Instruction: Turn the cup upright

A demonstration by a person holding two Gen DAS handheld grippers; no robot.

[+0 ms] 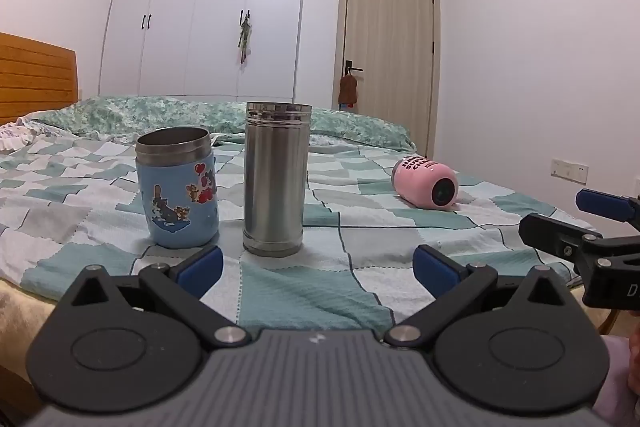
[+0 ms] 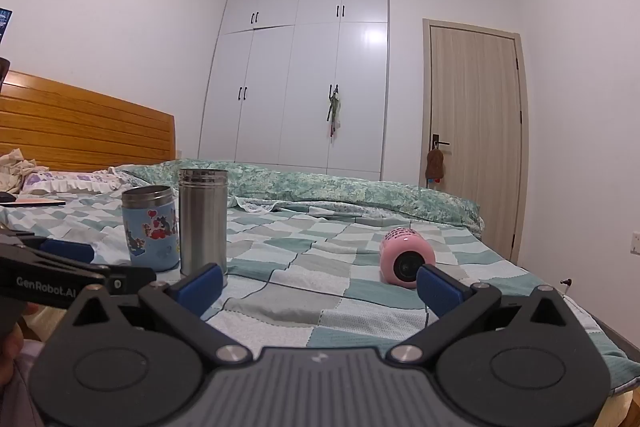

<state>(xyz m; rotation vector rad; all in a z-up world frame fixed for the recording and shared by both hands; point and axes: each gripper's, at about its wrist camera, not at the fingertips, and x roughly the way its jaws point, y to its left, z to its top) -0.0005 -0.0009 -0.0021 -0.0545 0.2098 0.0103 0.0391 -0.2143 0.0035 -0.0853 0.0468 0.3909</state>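
Observation:
A pink cup (image 1: pixel 425 183) lies on its side on the checked blanket, its dark mouth facing the cameras; it also shows in the right wrist view (image 2: pixel 406 259). A blue cartoon cup (image 1: pixel 177 191) and a tall steel cup (image 1: pixel 276 179) stand upright to its left, also seen in the right wrist view as the blue cup (image 2: pixel 150 229) and steel cup (image 2: pixel 203 221). My left gripper (image 1: pixel 318 271) is open and empty, just in front of the steel cup. My right gripper (image 2: pixel 320 287) is open and empty, a short way before the pink cup.
The bed's checked blanket (image 1: pixel 360 227) has a near edge just under the grippers. A wooden headboard (image 2: pixel 80 131) is at left, a green quilt (image 2: pixel 320 187) along the far side. The right gripper shows at the right edge of the left wrist view (image 1: pixel 592 227).

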